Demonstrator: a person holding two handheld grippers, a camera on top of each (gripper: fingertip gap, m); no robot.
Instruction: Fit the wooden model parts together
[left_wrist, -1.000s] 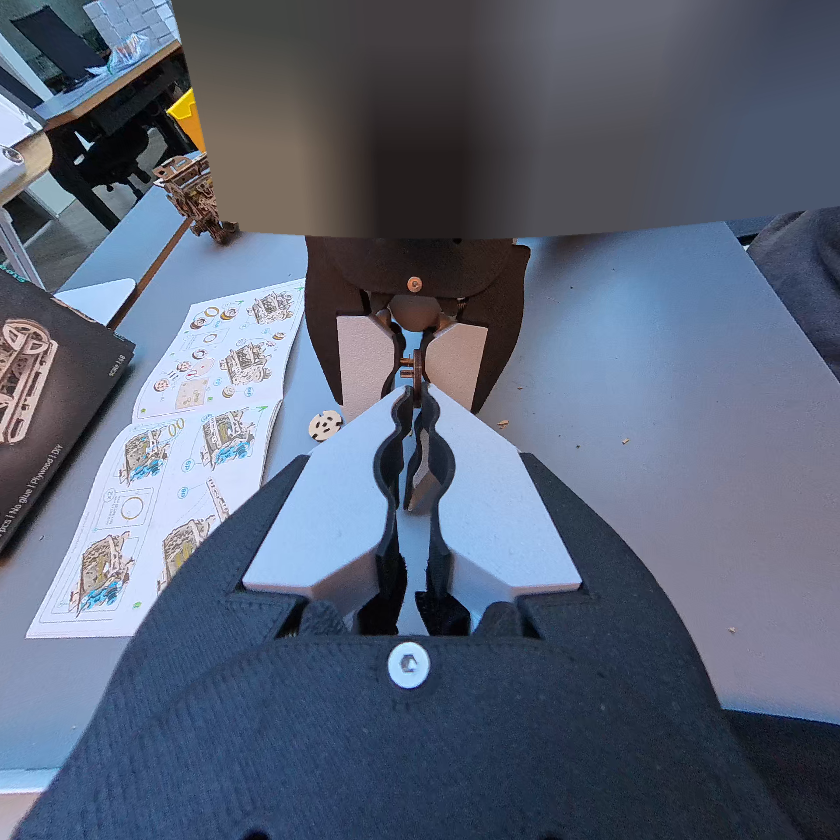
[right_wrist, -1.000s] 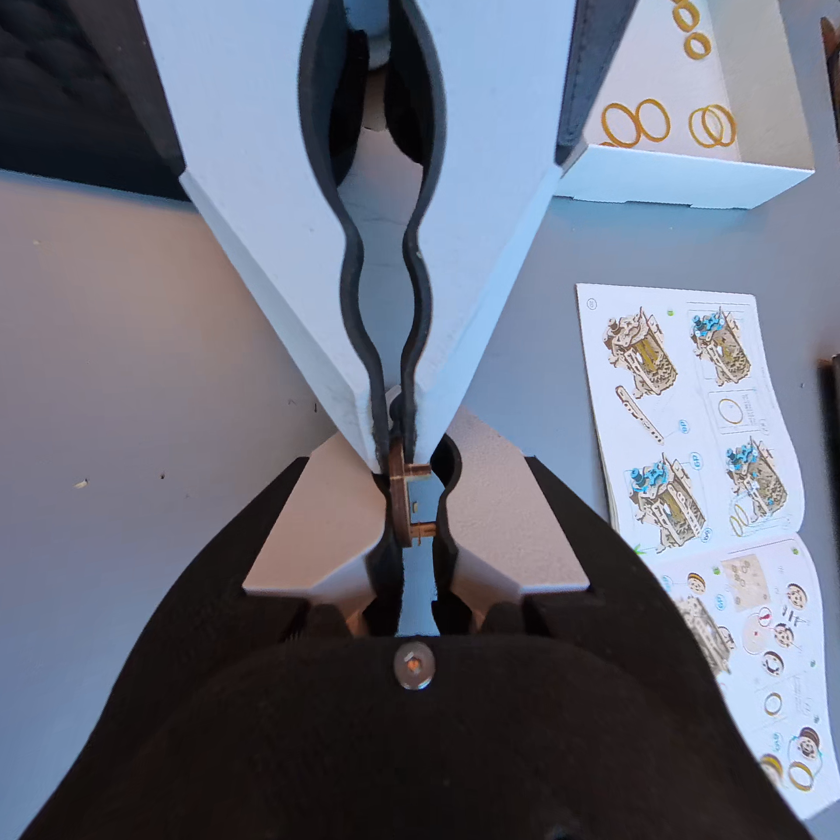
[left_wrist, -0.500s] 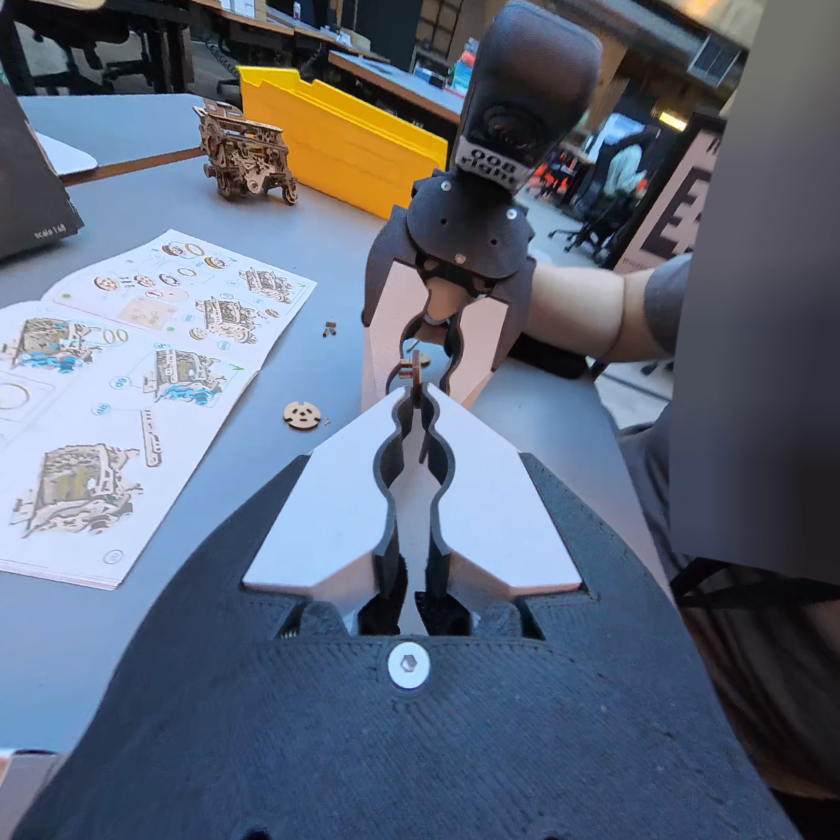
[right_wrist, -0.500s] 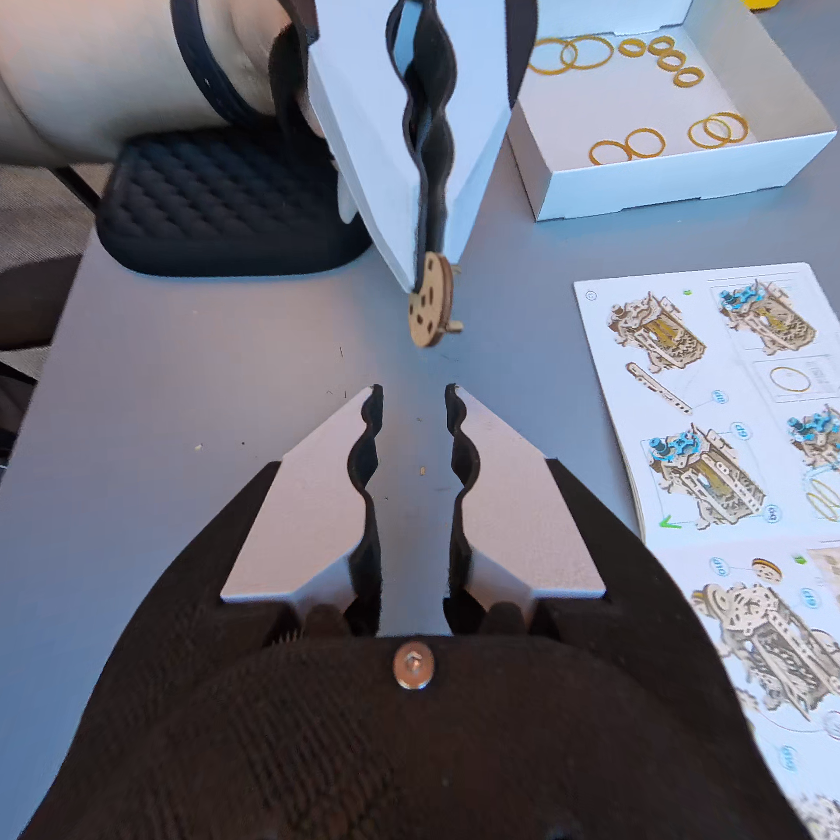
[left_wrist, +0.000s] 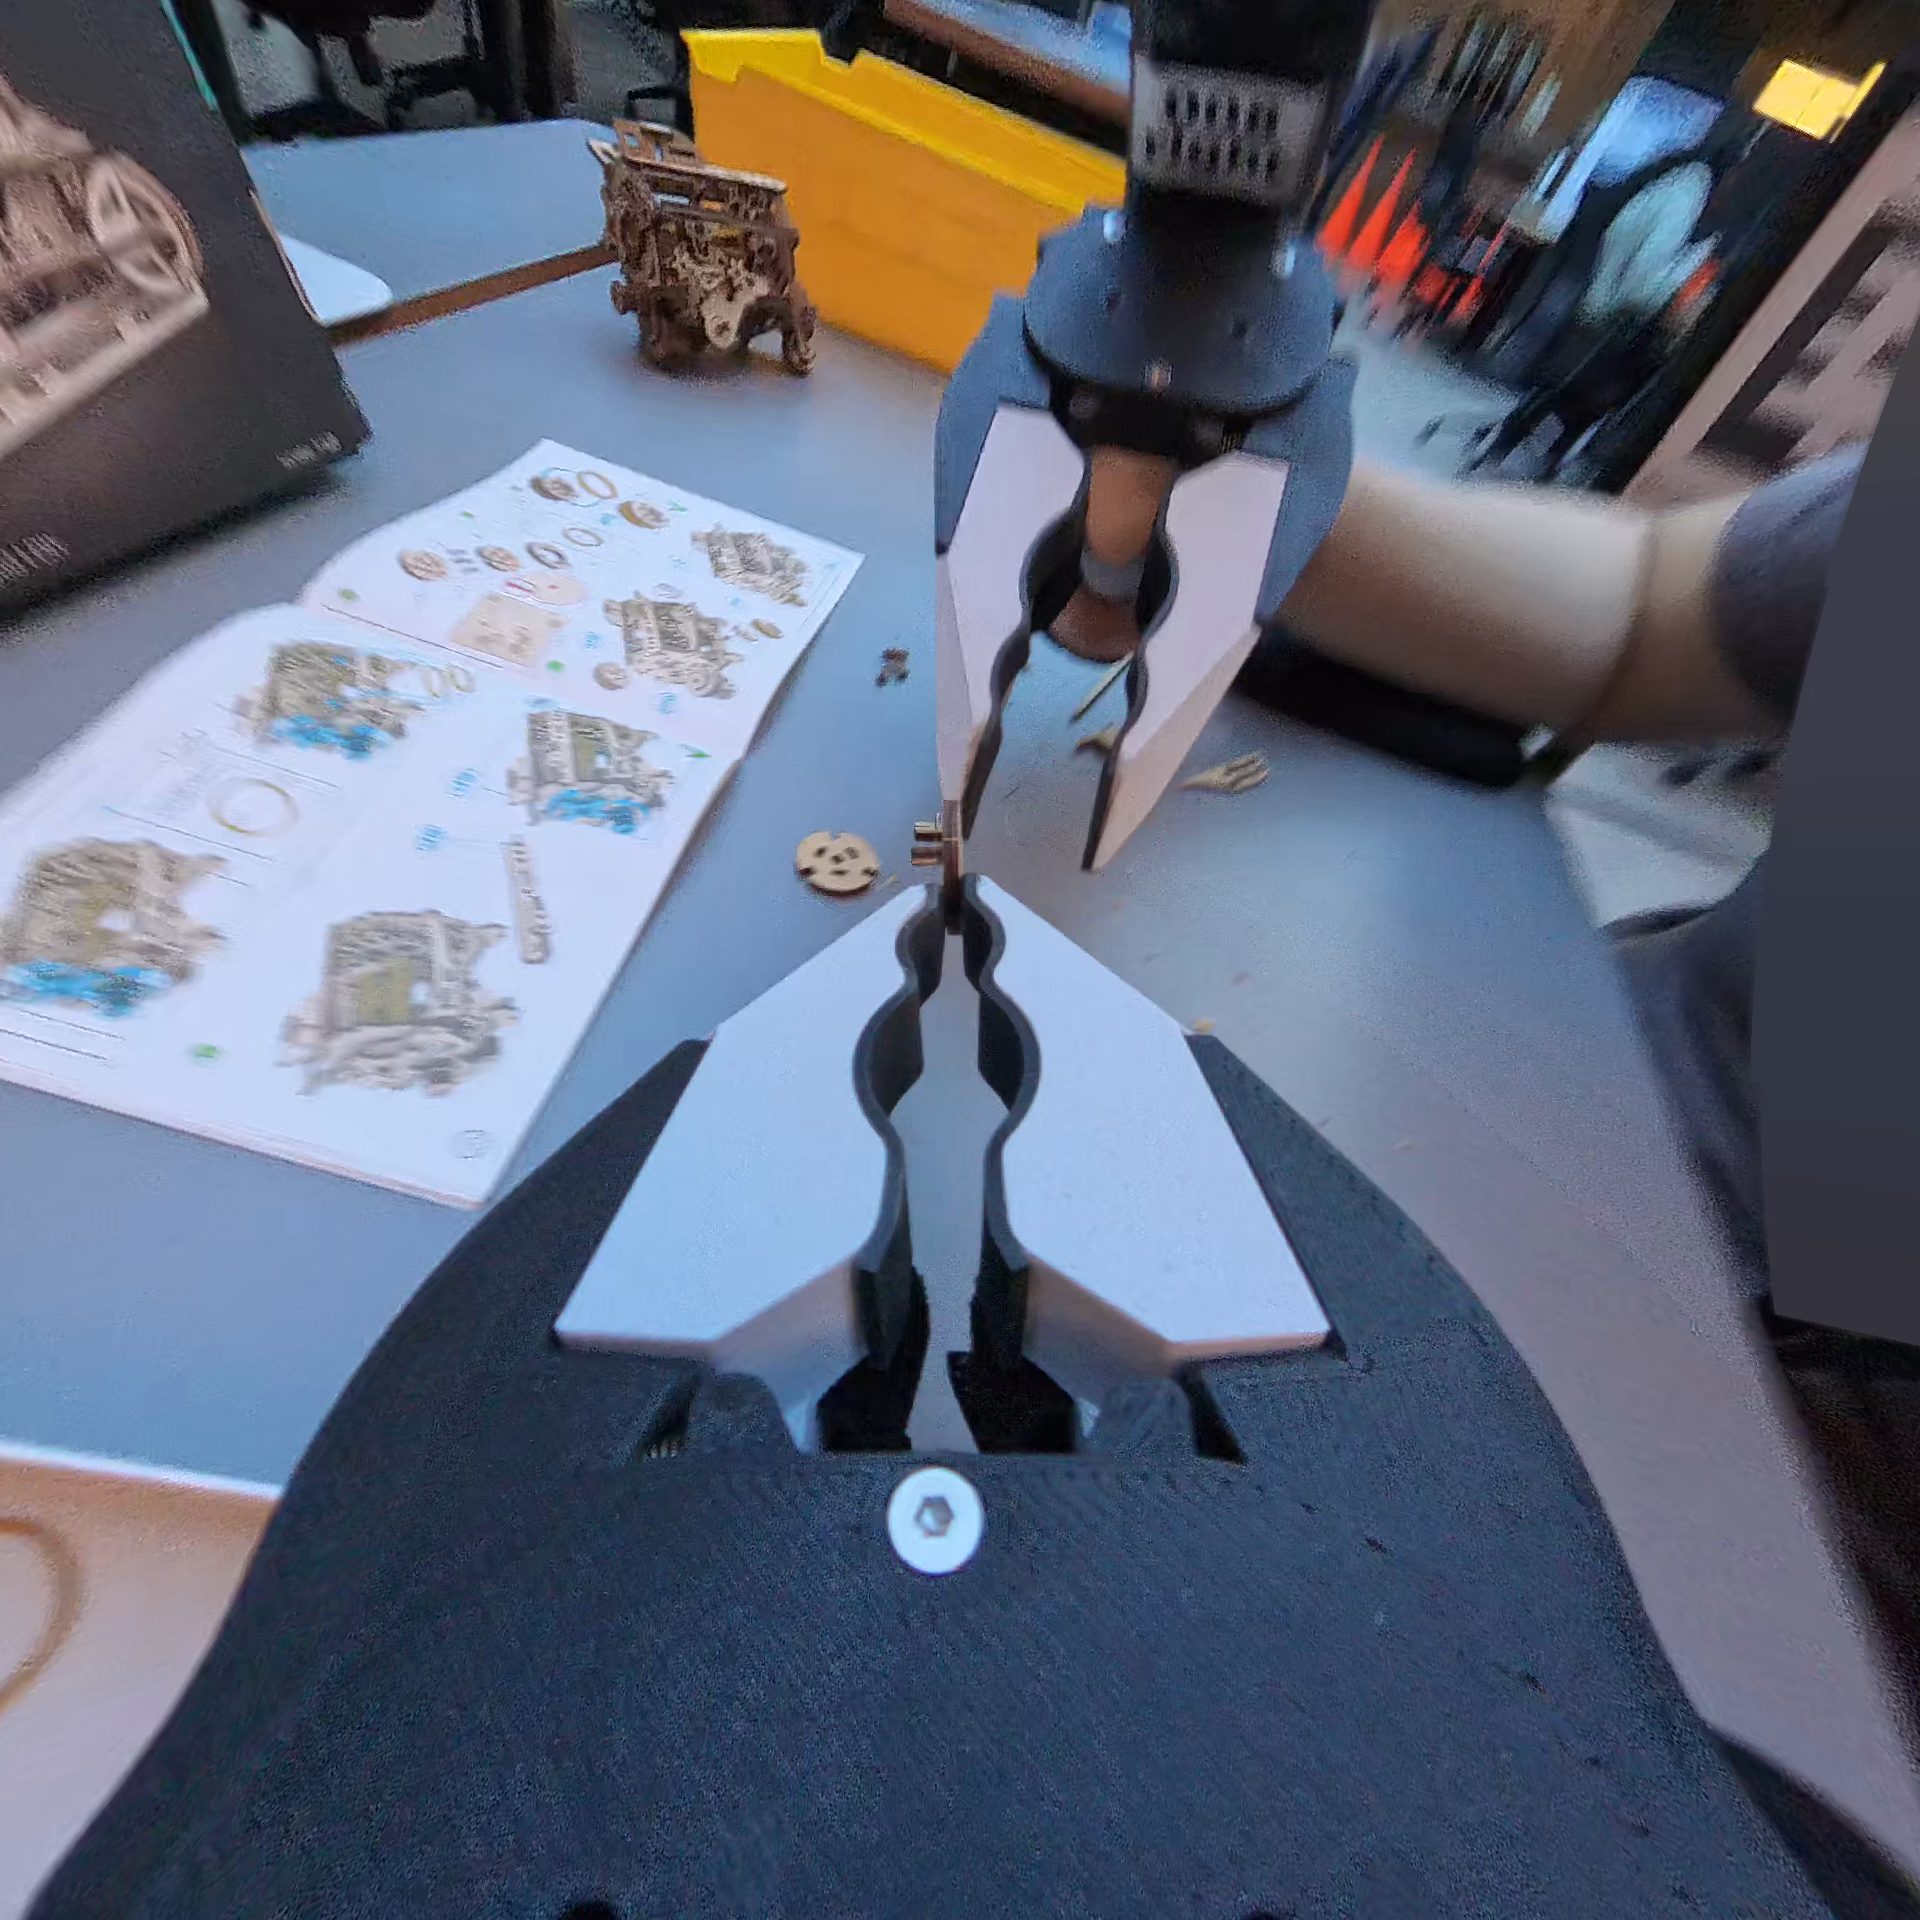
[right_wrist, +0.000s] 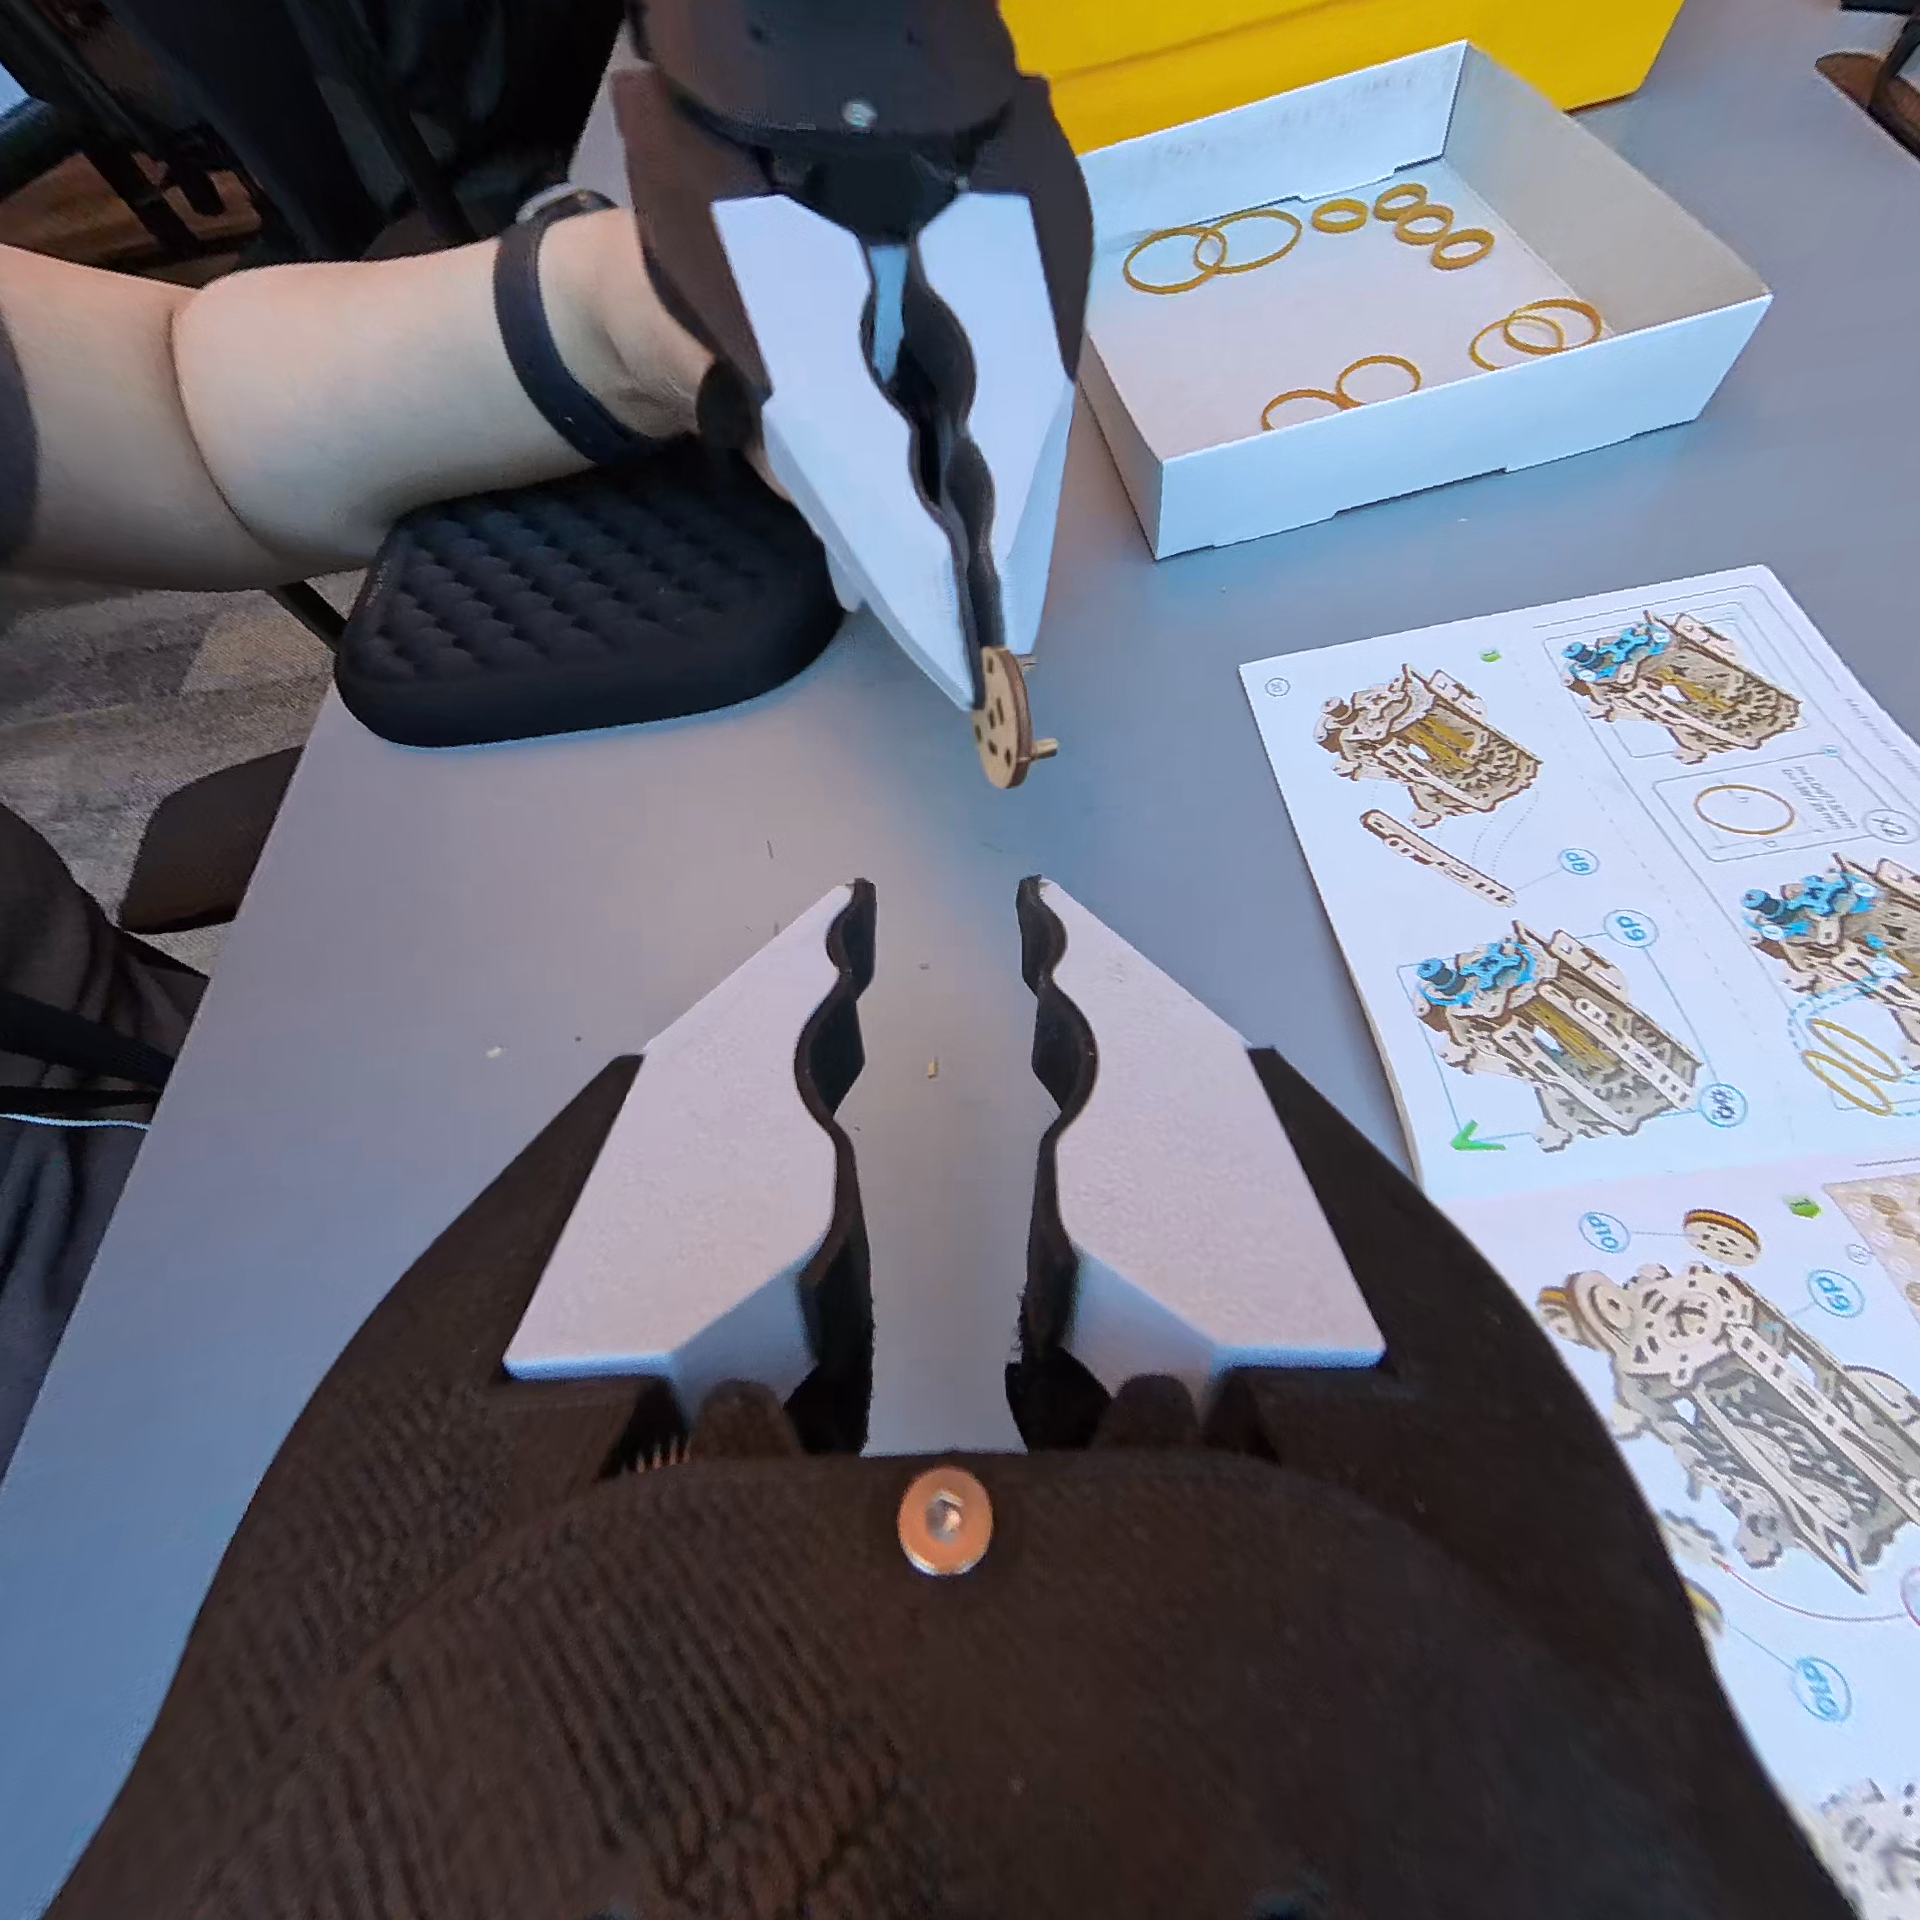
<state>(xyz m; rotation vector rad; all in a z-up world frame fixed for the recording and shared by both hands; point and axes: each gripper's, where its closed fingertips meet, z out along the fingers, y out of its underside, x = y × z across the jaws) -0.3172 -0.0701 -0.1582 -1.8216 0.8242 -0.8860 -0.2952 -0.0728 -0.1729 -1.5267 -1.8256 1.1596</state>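
Two claws: left claw (left_wrist: 948, 902) pinches the pegged wooden disc (right_wrist: 1004, 719) by its edge; right claw (right_wrist: 943, 896) wide, empty. Mid-assembly; next likely fetch loose disc (left_wrist: 837, 860) from the bench (left_wrist: 1299, 987), align holes to pegs.

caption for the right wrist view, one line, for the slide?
Right tongs open and empty above the grey table, facing left tongs that pinch a wooden disc with pegs.

Bare grey bench (right_wrist: 582, 935) lies open between the two grippers and toward its left edge. On the right, the instruction sheet (right_wrist: 1621, 935) and the white box (right_wrist: 1455, 457) of rubber bands crowd the surface. The black padded rest (right_wrist: 582, 613) and a forearm (right_wrist: 343, 416) block the far left. A loose wooden disc (left_wrist: 837, 861) lies near the sheet.
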